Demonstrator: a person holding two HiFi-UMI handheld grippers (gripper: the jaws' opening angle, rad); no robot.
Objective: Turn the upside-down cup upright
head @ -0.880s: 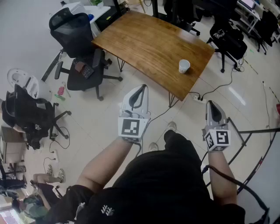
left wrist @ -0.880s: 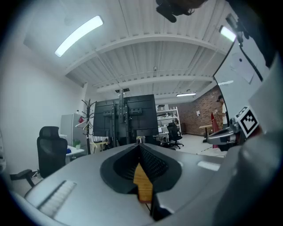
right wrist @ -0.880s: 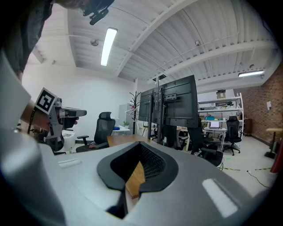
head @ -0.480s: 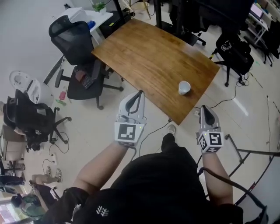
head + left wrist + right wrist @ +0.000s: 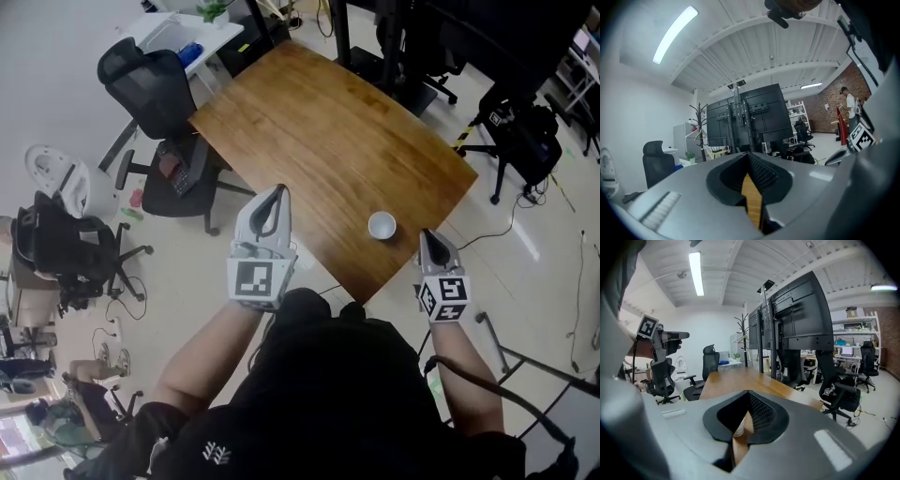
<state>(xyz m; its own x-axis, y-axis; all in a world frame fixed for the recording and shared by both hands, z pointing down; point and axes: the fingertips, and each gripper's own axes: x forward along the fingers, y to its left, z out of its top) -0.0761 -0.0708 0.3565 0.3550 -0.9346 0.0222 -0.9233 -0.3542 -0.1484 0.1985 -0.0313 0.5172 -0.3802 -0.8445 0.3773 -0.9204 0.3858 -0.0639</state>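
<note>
Fingers of the right gripper (image 5: 426, 236) are together, holding nothing. The cup (image 5: 382, 225) stands untouched on the bench (image 5: 309, 122), just ahead and left of them. Fingers of the left gripper (image 5: 277, 192) are together, empty, left of the cup.

Bare wood surrounds the small white cup (image 5: 382, 225) near the front edge of the brown wooden table (image 5: 309, 122); a black office chair (image 5: 150, 89) crowds the table's left side.

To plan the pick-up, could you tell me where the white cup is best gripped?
Grip the white cup across its round side wall, coming level from the near edge of the table with the right gripper: it stands just ahead. Open the shut jaws first.
</note>
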